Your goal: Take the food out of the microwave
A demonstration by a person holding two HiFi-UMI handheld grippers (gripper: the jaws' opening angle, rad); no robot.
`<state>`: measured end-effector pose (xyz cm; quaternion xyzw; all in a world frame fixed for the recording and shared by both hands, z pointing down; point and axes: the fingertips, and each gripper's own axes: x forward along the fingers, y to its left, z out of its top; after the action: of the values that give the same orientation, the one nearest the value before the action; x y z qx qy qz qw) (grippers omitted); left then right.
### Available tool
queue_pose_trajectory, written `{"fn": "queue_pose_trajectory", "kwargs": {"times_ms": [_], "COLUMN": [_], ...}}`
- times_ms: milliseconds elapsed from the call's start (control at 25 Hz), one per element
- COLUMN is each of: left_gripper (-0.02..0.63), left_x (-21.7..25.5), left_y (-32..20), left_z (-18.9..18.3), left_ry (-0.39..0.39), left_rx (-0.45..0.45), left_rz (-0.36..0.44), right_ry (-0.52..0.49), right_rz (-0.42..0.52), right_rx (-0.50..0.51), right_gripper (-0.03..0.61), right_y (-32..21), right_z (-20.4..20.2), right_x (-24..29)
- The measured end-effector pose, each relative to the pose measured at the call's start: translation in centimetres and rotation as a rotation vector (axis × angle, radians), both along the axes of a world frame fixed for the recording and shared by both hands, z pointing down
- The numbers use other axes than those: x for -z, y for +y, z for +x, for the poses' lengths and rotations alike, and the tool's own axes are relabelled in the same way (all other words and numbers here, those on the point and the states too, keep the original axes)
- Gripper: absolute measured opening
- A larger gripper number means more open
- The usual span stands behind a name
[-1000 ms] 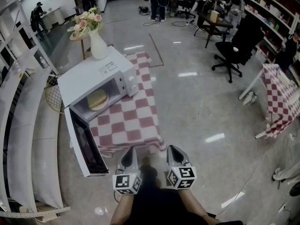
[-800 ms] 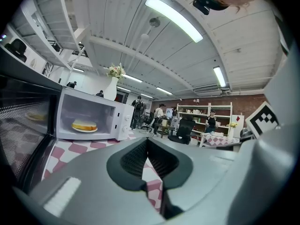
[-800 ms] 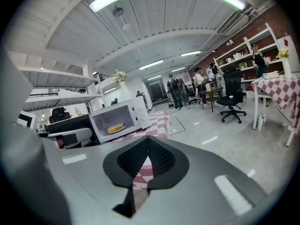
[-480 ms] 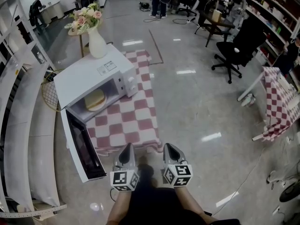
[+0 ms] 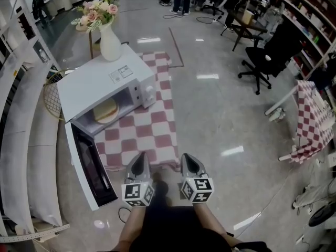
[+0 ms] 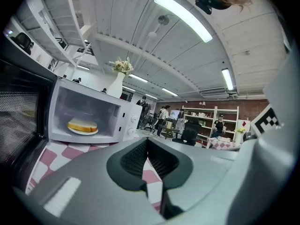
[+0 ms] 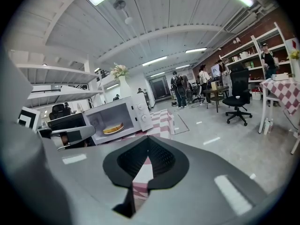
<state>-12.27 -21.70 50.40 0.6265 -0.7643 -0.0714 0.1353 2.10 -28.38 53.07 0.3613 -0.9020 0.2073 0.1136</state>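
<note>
Pale yellow food (image 5: 106, 111), bread or a sandwich by the look of it, sits on a plate inside the white microwave (image 5: 100, 81), which is on the checked worktop (image 5: 153, 134). The door (image 5: 88, 168) is already swung wide, so I'd say this is the approach step, nothing's been reached yet. The left hand-held gripper (image 5: 139, 158) has its jaws pressed together and holds nothing. The right hand-held gripper (image 5: 189, 157) looks drawn together and empty too. Both hover side by side at the near edge of the worktop, well apart from the food. The next move probably calls for opening a jaw pair and going in level through the cavity mouth to catch the plate rim. Watch the door sticking out past the worktop on the left, and the cavity's lower lip. There's lots of bare cloth in front of the microwave for setting down, and open floor on the right.
</note>
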Motion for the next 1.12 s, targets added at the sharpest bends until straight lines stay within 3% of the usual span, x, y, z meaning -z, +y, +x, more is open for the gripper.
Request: {"fn": "queue_pose_trajectory", "kwargs": {"times_ms": [560, 1120], "left_gripper": [0.008, 0.008], "left_x": [-0.6, -0.6], "left_y": [-3.8, -4.4], "left_z": [-5.8, -9.5], "left_ry": [0.043, 0.062], "left_rx": [0.064, 0.111], "left_rz": [-0.012, -0.012], "right_ry": [0.029, 0.043], "right_rz": [0.001, -0.011], "right_rx": [0.057, 0.111], "right_gripper": [0.0, 0.0], "right_y": [-4.6, -6.2], "right_z": [-5.3, -9.8], "right_x": [0.2, 0.2]}}
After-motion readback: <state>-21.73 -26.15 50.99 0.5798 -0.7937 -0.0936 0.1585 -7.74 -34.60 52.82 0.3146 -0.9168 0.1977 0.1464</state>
